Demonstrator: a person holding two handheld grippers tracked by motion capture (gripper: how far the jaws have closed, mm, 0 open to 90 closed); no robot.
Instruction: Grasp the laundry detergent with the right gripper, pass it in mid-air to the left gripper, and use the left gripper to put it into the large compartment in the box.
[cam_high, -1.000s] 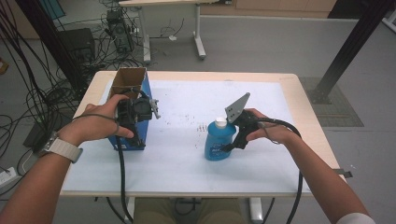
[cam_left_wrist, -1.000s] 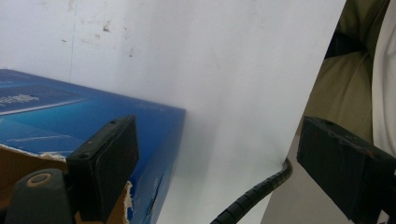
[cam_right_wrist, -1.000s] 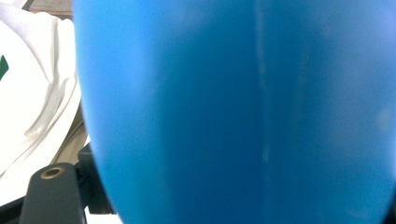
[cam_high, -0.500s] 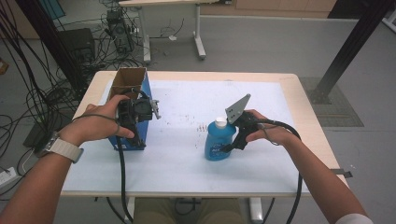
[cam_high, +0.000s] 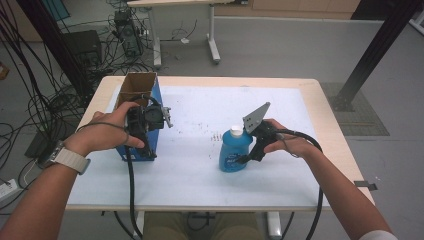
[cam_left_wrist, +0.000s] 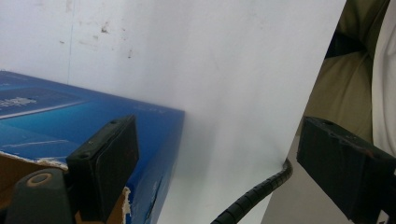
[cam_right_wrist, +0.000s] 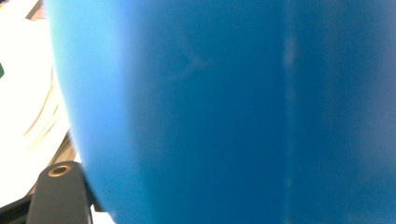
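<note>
An open-topped blue cardboard box (cam_high: 156, 97) stands at the left of the white table (cam_high: 200, 180). My left gripper (cam_high: 140, 150) is at the box's near corner, open. In the left gripper view one finger (cam_left_wrist: 105, 163) rests by the torn brown edge of the box (cam_left_wrist: 70, 121) and the other hangs wide over the table edge. A blue bottle (cam_high: 229, 152) with a white cap (cam_high: 235, 131) stands at centre right. My right gripper (cam_high: 248, 157) holds it from the right. Its jaws have just been closing, with the bottle (cam_right_wrist: 233, 112) between them and one finger (cam_right_wrist: 58, 191) against it.
The wooden table rim (cam_high: 327, 130) runs along the right side. Cables and equipment (cam_high: 45, 105) crowd the floor at the left. A second table's leg (cam_high: 212, 45) stands behind, and a black post (cam_high: 370, 55) rises at the back right.
</note>
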